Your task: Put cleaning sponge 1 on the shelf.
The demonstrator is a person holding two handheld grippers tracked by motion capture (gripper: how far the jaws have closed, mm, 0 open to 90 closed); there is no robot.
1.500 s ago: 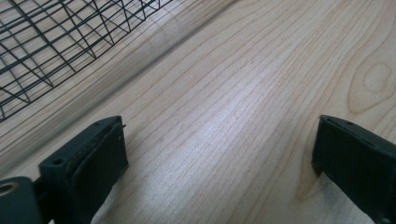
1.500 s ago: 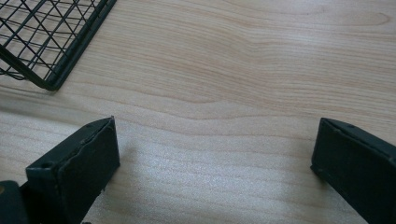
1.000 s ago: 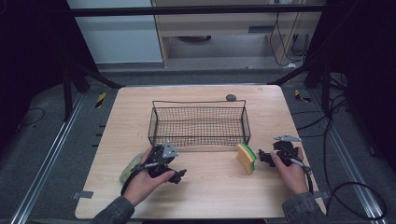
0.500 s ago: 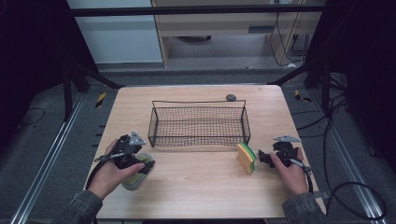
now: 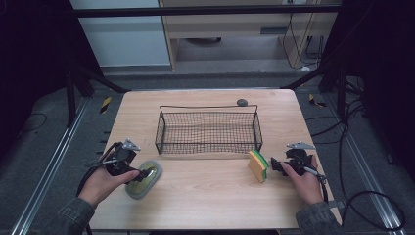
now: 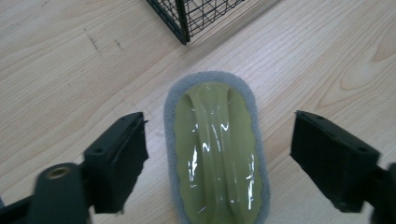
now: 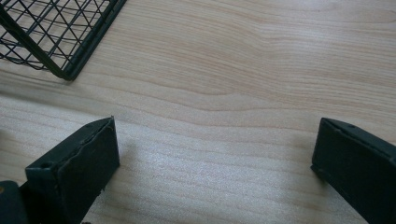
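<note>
Scrubber (image 6: 215, 149) sits flat on the wooden table (image 5: 205, 196), front-left, just short of the wire basket's (image 5: 208, 129) near-left corner. It is a green plastic-handled pad on a grey felt base, oval.

Left gripper (image 6: 217, 156) is over it, jaws either side. In the left gripper view the pad's long axis runs straight up the frame, away from the hand, with the raised handle ridge down the middle. So the jaws straddle the short width — the right way round for a pinch across the handle. Jaws have just been closing, but a clear gap of bare wood shows between each black pad and the grey rim. Nothing held yet; part-open, thing between them.

In the high view the scrubber (image 5: 143, 178) angles up-right toward the basket, the left hand (image 5: 105, 181) behind it at lower left.

Right gripper (image 5: 278, 165) rests at front-right, jaws wide, nothing between them but bare tabletop in its own view. Yellow-and-green sponge (image 5: 258, 165) stands on edge just left of it, near the basket's right corner.

Judgement: left hand is the nearer by far to the scrubber; right is well apart from it, with the sponge as its likely object. Coming move looks like a squeeze across the handle, then lift up and over the basket wall, which lies just ahead and to the right.
</note>
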